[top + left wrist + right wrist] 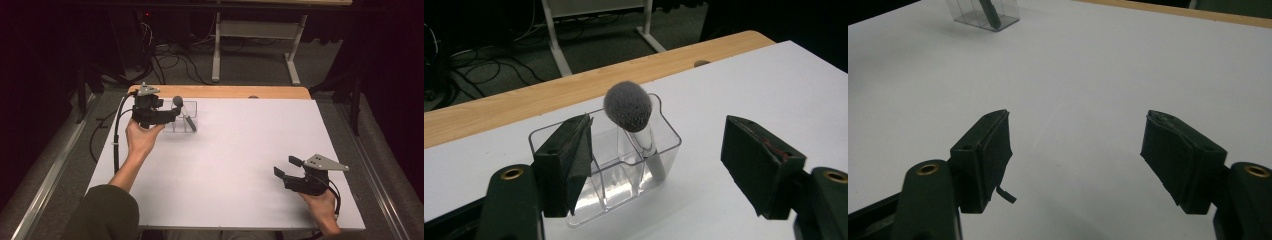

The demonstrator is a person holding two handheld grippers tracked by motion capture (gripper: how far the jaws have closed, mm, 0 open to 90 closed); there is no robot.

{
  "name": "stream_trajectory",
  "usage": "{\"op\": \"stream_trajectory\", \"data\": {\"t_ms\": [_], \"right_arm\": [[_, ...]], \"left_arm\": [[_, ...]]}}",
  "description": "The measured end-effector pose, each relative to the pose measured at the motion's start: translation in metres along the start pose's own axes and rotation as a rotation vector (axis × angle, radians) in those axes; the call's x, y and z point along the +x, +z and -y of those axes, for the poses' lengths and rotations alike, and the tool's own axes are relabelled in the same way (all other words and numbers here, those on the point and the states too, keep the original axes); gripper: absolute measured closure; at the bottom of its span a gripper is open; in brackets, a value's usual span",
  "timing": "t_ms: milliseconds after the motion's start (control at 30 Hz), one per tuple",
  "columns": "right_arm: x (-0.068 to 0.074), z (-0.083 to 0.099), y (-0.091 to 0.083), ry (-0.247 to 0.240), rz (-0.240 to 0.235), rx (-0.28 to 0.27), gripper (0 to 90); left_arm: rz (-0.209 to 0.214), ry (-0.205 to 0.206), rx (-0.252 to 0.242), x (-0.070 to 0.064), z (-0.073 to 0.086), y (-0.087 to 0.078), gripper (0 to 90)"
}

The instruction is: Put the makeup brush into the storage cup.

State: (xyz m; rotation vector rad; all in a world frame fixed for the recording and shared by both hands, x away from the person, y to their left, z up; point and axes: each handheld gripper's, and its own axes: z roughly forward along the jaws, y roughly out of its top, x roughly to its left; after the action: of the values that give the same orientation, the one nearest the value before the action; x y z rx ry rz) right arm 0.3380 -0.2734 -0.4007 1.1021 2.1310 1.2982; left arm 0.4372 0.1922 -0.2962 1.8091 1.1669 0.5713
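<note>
Near the far left corner of the white table (240,165), a clear plastic organizer (624,165) with several compartments, upright on the white surface just in front of the bare wooden strip (549,95) along the far edge. Inside one compartment, a makeup brush (628,106) leaning at a tilt, grey bristle head up above the rim, handle down against the clear wall. Left tongs (656,160) held right at the organizer, jaws spread wide, one jaw overlapping the container's near left corner in the left gripper view, the other well off to its side over bare table; gripping nothing. In the high view, left tongs (170,116) level with the organizer's left side. Right tongs (287,167) well apart, near the table's front right corner, jaws likewise spread and empty over plain white surface, pointing toward the distant organizer
</note>
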Motion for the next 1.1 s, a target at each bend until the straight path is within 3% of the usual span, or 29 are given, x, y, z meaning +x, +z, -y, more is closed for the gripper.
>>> {"op": "stream_trajectory", "data": {"t_ms": [700, 867, 1100], "right_arm": [[0.0, 0.0, 0.0, 0.0, 0.0, 0.002, 29.6], [0.001, 0.0, 0.001, -0.006, -0.002, 0.004, 29.7], [0.0, 0.0, 0.0, -0.005, -0.003, 0.002, 29.6]], "left_arm": [[0.024, 0.016, -0.016, -0.004, 0.008, -0.016, 29.0], [0.01, 0.013, -0.02, -0.006, 0.011, -0.019, 28.7], [0.038, 0.028, -0.007, -0.01, 0.011, -0.022, 29.9]]}}
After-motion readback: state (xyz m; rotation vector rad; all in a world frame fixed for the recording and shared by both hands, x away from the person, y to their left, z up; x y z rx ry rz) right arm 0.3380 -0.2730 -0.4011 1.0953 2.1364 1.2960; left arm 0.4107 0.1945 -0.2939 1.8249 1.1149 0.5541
